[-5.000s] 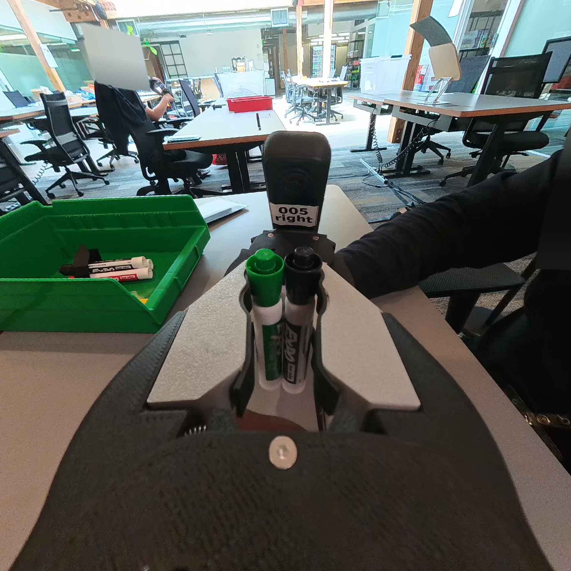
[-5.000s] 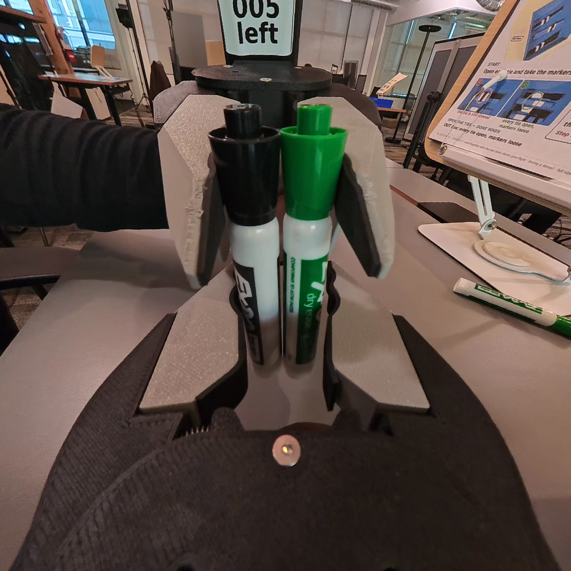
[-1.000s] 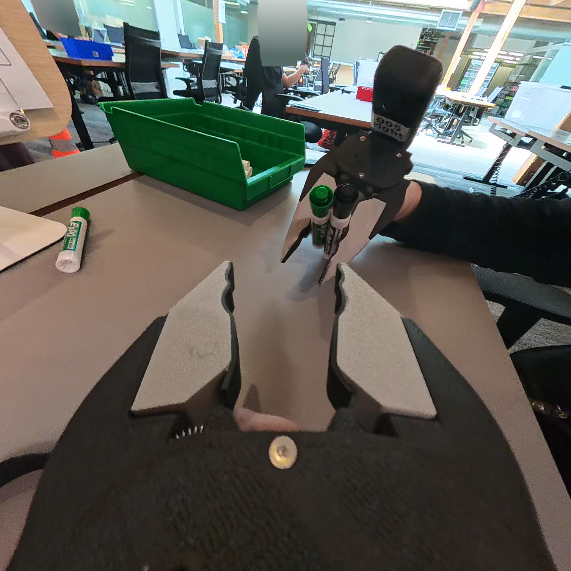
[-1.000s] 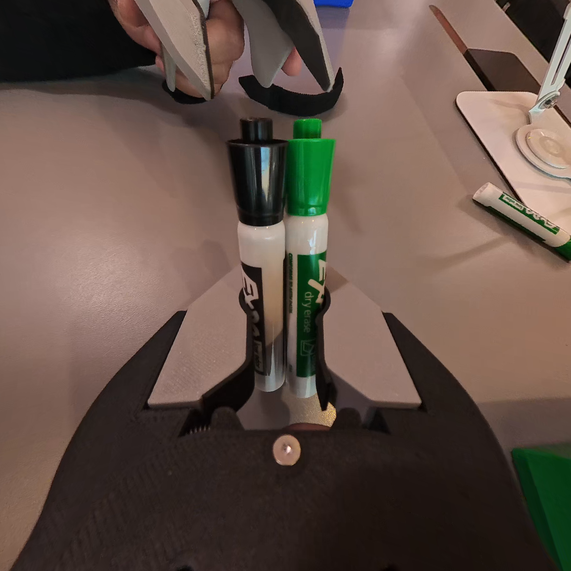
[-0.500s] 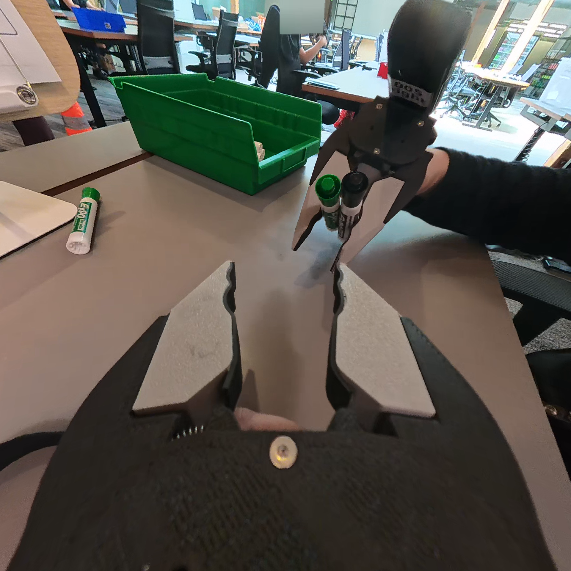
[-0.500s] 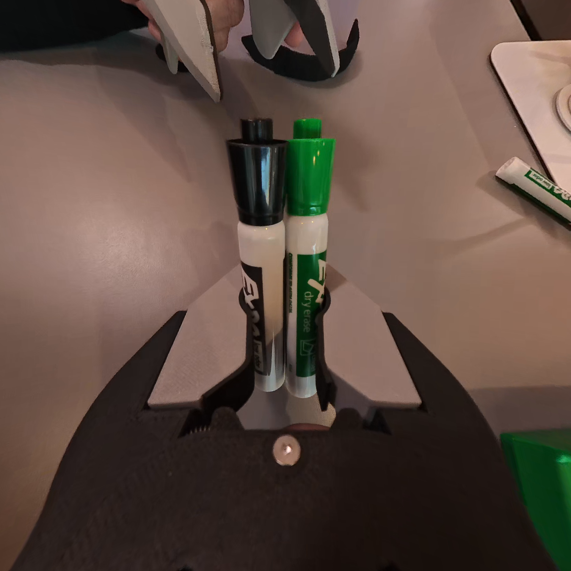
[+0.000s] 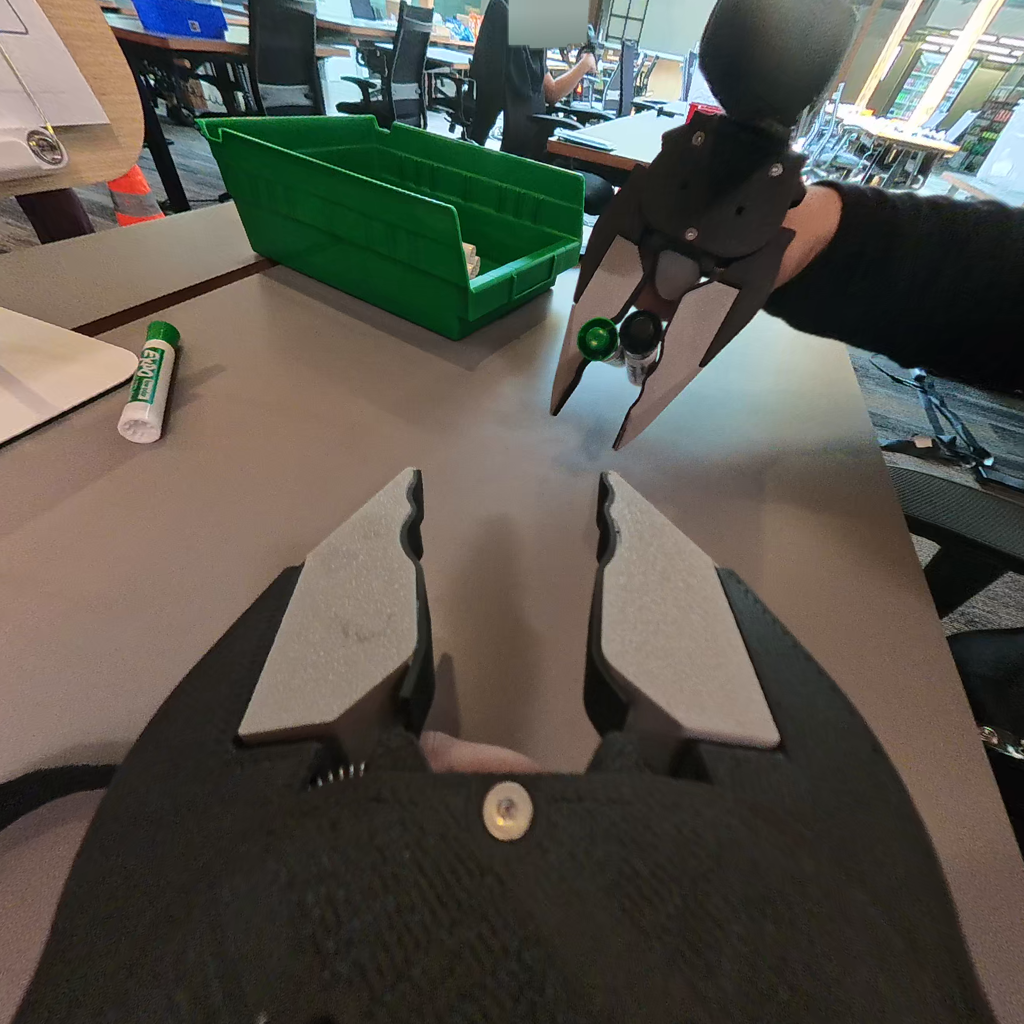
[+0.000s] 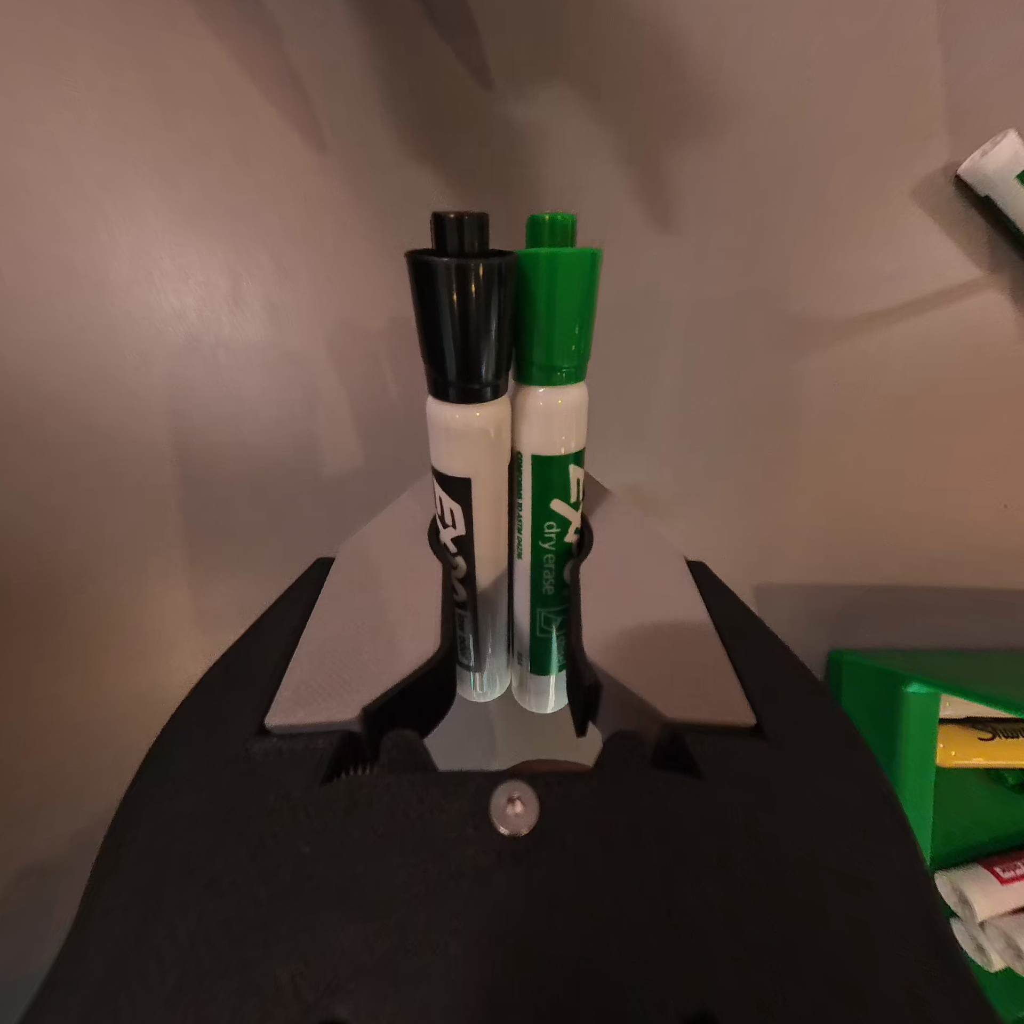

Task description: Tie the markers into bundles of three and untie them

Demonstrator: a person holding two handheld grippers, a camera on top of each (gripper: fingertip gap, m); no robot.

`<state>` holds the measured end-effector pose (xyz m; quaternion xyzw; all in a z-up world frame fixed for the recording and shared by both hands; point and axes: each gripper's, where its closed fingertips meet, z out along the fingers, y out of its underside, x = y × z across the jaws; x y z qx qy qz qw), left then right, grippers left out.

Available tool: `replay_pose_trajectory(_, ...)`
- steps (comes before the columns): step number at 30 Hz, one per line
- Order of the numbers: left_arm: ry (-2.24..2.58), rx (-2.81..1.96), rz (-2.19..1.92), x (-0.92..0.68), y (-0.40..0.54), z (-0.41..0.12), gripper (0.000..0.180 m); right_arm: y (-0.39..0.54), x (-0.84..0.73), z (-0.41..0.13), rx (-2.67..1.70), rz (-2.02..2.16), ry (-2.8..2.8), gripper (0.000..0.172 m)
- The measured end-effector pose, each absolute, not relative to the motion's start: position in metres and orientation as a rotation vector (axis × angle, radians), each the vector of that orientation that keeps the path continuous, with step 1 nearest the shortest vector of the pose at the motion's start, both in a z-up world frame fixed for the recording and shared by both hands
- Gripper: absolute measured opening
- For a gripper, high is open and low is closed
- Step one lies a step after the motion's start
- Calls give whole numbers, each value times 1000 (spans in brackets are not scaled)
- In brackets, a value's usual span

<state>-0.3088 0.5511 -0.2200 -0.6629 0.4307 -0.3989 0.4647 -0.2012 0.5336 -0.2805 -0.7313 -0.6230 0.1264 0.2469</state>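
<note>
The right gripper (image 8: 512, 532) has its jaws clenched on two dry-erase markers side by side, a black-capped white marker (image 8: 468, 443) and a green-capped white marker (image 8: 551, 443), pads pressing on the lower barrels from either side. Both long axes run straight along the fingers, caps leading and pointing down toward the grey table (image 7: 332, 443), flat ends back by the palm. The left gripper (image 7: 510, 487) hangs over bare table with its jaws released and nothing between them. The third marker a bundle needs, a loose green-capped white marker (image 7: 148, 382), lies flat on the table well off to the left gripper's left, beside a white stand base (image 7: 50, 371), cap pointing away, toward the green plastic bin (image 7: 388, 221). The left gripper looks the nearer of the two to it, though the wide lens makes that uncertain; reaching it calls for a swing leftward with jaws set across the barrel.
</note>
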Motion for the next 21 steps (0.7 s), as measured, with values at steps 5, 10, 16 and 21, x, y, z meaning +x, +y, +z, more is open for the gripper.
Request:
replay_pose_trajectory(5, 1065, -1644, -980, -308, 551, -223, 61, 530, -187, -283, -2042, 274, -1774, 38)
replay_pose_trajectory(10, 1070, -1637, -985, -307, 549, -222, 61, 527, -177, -287, -2084, 231, -1825, 38)
replay_pose_trajectory(16, 1080, -1639, -985, -307, 547, -223, 61, 525, -170, -291, -2109, 190, -1853, 38)
replay_pose_trajectory(21, 1081, -1641, -987, -307, 547, -223, 61, 523, -165, -297, -2128, 158, -1876, 38)
